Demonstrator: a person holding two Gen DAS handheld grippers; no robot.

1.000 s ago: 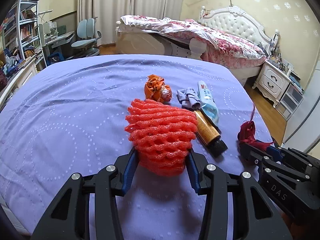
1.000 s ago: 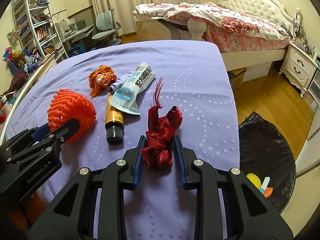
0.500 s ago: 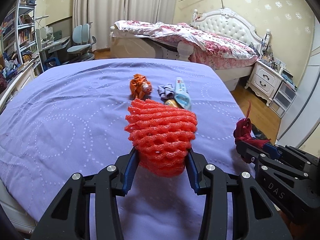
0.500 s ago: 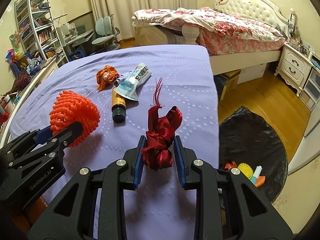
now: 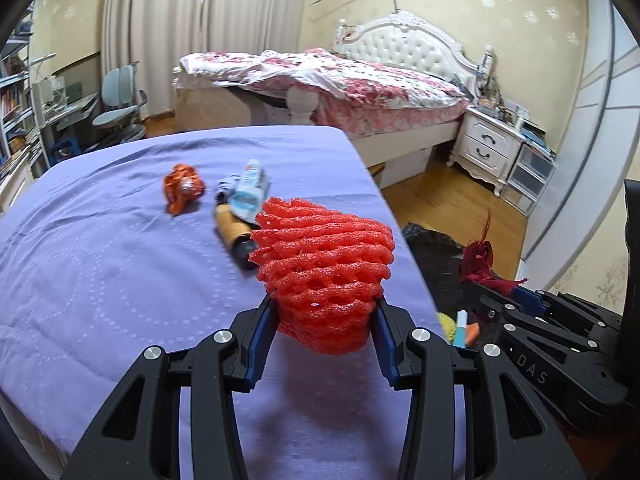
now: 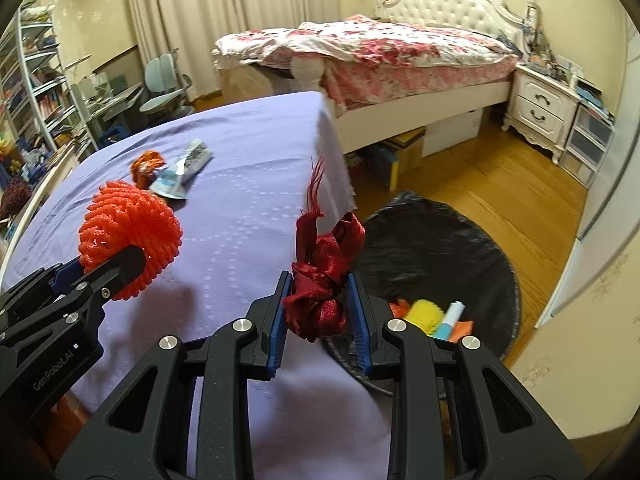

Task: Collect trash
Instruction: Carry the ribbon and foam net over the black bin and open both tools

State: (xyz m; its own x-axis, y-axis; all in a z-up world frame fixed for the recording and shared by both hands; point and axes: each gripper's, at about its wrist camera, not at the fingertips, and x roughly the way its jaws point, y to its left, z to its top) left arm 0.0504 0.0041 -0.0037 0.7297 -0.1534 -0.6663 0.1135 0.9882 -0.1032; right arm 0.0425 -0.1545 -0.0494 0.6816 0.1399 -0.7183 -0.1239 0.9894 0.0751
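Observation:
My left gripper is shut on a red foam fruit net, held above the right edge of the purple-covered table. My right gripper is shut on a crumpled dark red ribbon, held over the table's right edge beside a black-lined trash bin. The bin holds a yellow ball and other scraps. On the table lie an orange crumpled wrapper, a squeezed tube and a brown bottle with a black cap. The net and left gripper also show in the right wrist view.
A bed with a floral quilt stands behind the table, a white nightstand to its right. Shelves and a desk chair are at the far left. Wooden floor surrounds the bin.
Both grippers have swung right with their loads, from over the table's middle toward its right edge. The trash bin has come much further into both views.

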